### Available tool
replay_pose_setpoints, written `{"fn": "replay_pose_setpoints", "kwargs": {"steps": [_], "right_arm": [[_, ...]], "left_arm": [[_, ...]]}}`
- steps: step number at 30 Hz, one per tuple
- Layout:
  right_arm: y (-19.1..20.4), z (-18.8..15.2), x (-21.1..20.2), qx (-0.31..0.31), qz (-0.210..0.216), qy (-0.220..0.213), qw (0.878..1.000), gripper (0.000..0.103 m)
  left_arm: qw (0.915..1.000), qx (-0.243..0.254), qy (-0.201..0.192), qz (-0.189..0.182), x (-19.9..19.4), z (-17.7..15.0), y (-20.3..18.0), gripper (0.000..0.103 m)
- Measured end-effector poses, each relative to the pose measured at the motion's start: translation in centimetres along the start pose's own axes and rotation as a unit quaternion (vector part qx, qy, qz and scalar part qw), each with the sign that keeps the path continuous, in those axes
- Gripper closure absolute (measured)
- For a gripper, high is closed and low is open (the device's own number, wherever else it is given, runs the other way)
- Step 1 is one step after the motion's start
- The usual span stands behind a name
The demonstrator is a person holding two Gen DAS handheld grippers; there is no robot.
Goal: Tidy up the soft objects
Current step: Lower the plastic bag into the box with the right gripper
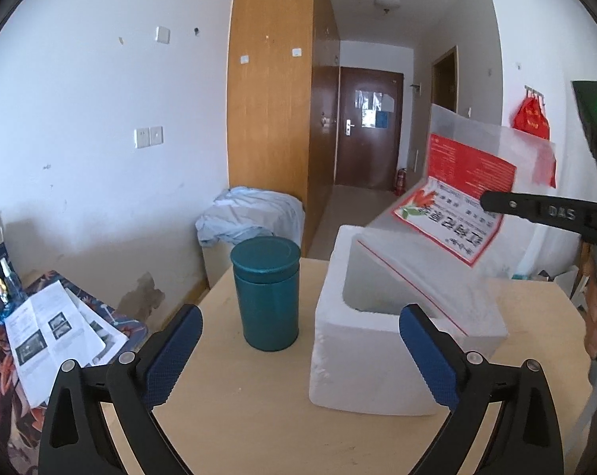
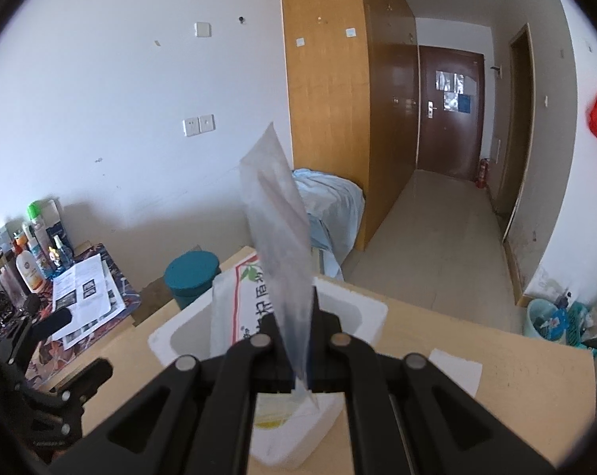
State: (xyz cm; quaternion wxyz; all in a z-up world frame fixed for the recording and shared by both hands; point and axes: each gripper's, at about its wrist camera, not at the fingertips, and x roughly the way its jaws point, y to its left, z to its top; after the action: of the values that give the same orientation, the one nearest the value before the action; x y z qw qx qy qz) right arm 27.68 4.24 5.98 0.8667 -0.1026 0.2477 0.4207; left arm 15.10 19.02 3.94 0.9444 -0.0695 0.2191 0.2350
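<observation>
Over the foam box, right gripper pinches a red-printed plastic bag; left gripper gapes.

The plastic pouch looks thin and glossy, frosted clear at its edges with a printed red and white label. The foam box is matt white with a faintly grainy skin. The teal canister has a smooth satin sheen. The table is pale, matt wood. The left gripper is matt black plastic with blue pads in a fine knurled texture and small shiny metal pins.
</observation>
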Motion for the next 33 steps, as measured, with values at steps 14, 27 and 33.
{"fn": "replay_pose_setpoints", "kwargs": {"steps": [14, 27, 33], "right_arm": [[1.6, -1.9, 6.3, -0.074, -0.029, 0.108, 0.991, 0.098], [2.0, -3.0, 7.3, -0.123, -0.055, 0.167, 0.977, 0.097], [1.3, -3.0, 4.2, -0.112, -0.046, 0.139, 0.983, 0.065]], "left_arm": [[0.9999, -0.002, 0.013, -0.008, 1.7, -0.6, 0.9, 0.003], [0.9999, -0.008, 0.012, -0.006, 1.2, -0.7, 1.3, 0.003], [0.9999, -0.005, 0.012, -0.008, 1.1, -0.9, 1.1, 0.003]]}}
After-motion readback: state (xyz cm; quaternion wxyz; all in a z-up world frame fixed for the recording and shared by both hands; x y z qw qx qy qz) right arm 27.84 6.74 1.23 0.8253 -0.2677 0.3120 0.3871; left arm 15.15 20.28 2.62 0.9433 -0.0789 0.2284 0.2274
